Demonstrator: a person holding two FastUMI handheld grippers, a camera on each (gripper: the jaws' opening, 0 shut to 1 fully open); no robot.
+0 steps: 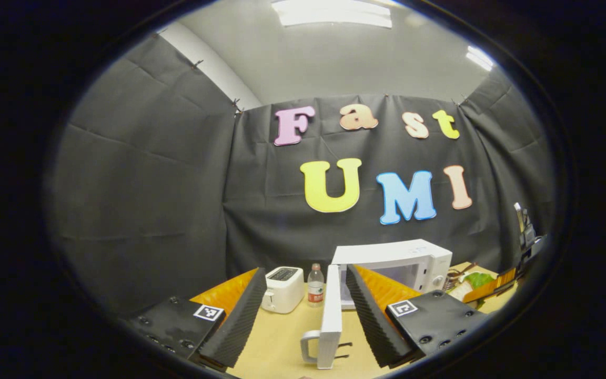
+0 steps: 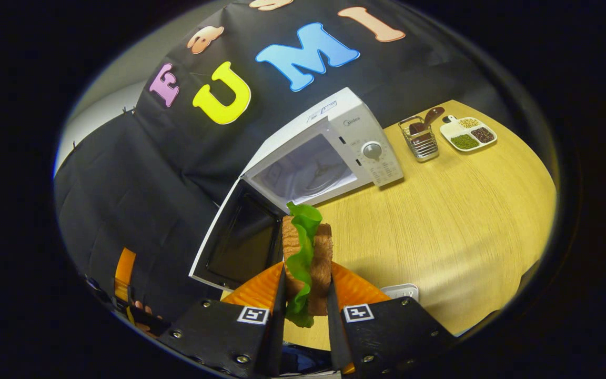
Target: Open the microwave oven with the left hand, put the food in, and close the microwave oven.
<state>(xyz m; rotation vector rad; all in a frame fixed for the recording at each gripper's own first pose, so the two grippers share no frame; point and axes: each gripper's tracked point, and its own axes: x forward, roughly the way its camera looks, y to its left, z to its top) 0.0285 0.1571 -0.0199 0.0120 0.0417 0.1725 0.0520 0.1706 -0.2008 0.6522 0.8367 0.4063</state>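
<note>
The right gripper (image 2: 305, 295) clamps a sandwich (image 2: 307, 258) upright; the open microwave (image 2: 329, 152) cavity lies just ahead. The left gripper (image 1: 303, 321), fingers spread, straddles the swung-out door (image 1: 330, 316).

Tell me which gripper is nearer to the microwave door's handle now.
Left. The open left gripper has the door's handle between its fingers. The right gripper, shut on the sandwich, is in front of the open microwave.
</note>
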